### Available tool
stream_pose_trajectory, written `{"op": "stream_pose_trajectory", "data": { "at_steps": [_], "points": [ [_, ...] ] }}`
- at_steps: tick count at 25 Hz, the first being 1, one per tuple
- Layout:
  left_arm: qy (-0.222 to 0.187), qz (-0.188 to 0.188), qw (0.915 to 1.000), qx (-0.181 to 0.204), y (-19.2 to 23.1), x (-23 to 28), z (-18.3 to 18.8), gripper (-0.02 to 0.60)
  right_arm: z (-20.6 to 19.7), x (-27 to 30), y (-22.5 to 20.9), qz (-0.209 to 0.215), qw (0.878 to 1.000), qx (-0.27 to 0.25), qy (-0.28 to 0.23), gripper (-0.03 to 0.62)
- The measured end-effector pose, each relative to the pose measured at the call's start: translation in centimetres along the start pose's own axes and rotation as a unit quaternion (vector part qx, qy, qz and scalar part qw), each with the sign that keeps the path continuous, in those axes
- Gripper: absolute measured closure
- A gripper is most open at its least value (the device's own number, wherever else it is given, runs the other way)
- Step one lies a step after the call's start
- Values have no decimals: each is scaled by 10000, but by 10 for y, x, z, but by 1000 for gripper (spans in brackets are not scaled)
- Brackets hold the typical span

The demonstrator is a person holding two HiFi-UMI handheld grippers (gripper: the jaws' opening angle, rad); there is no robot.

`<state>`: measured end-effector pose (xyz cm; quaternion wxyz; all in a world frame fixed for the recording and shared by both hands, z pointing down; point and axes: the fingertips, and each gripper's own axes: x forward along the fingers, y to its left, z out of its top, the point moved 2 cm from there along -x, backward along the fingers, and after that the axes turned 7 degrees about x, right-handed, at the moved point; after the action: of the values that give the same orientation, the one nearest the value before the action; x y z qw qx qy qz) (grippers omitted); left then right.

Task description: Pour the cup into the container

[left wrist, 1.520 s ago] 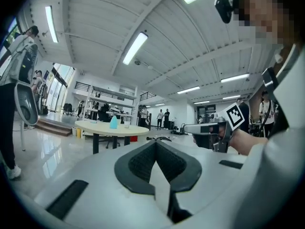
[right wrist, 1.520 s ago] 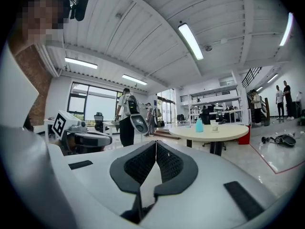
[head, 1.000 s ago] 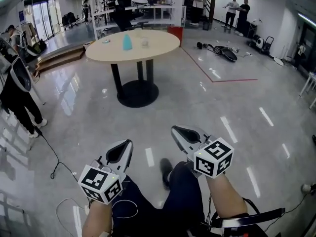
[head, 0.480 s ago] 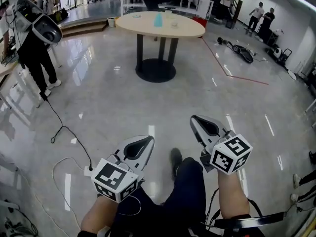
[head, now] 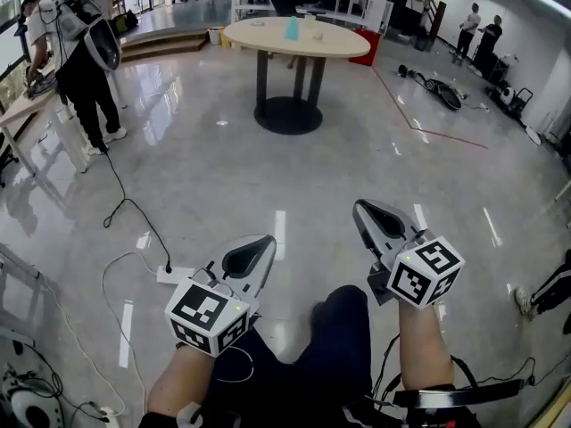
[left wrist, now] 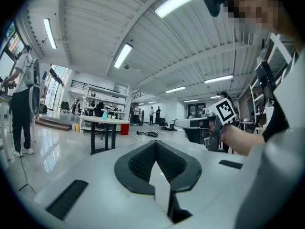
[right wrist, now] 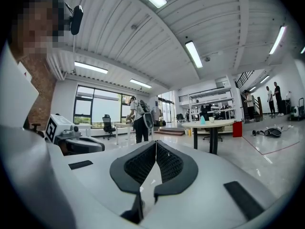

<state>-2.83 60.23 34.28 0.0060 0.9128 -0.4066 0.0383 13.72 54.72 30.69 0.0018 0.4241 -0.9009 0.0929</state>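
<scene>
Grippers shut and empty, table well across the hall

Glossy grey floor [head: 268, 176] fills most of the head view, streaked with reflections of the ceiling lights. Far ahead stands a round table [head: 343, 47] with a pale beige top on a black pedestal base, and a red bin [head: 368, 45] sits just beside it. At the left a person [head: 85, 56] in dark clothes with a pack on the back leans over a bench. A white power strip [head: 174, 275] lies on the floor near the left gripper, with a black cable running from it.

Low in the frame, the left gripper [head: 266, 242] and the right gripper [head: 361, 208] are held side by side, level, both pointing toward the table and well apart from it. Each gripper's own view shows its dark ribbed pads pressed together with nothing between them.

On the tabletop stand the task's things, tiny at this range. A teal vessel [head: 292, 28] is tall, opaque and narrows toward the top. Just beside it is a shorter pale clear vessel [right wrist: 211, 119]. Which of the two is the cup cannot be made out from here, nor what either holds.
</scene>
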Motion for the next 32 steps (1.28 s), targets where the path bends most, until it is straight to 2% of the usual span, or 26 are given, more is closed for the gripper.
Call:
{"op": "stream_pose_trajectory", "data": {
  "at_steps": [6,13,20,32],
  "points": [
    [34,118,9997,218,-19,-9,11,580,9,-42,-1,-141,9995,59,-292,586],
    [-3,176,9994,310,-19,1,21,580,21,-56,-14,-370,9981,68,-493,586],
    [42,61,9989,461,-24,21,20,580,22,-56,-20,-515,9975,-19,-487,588],
    [60,-9,9991,417,-28,25,17,581,22,-56,-22,-544,9974,-102,-456,588]
  ]
}}
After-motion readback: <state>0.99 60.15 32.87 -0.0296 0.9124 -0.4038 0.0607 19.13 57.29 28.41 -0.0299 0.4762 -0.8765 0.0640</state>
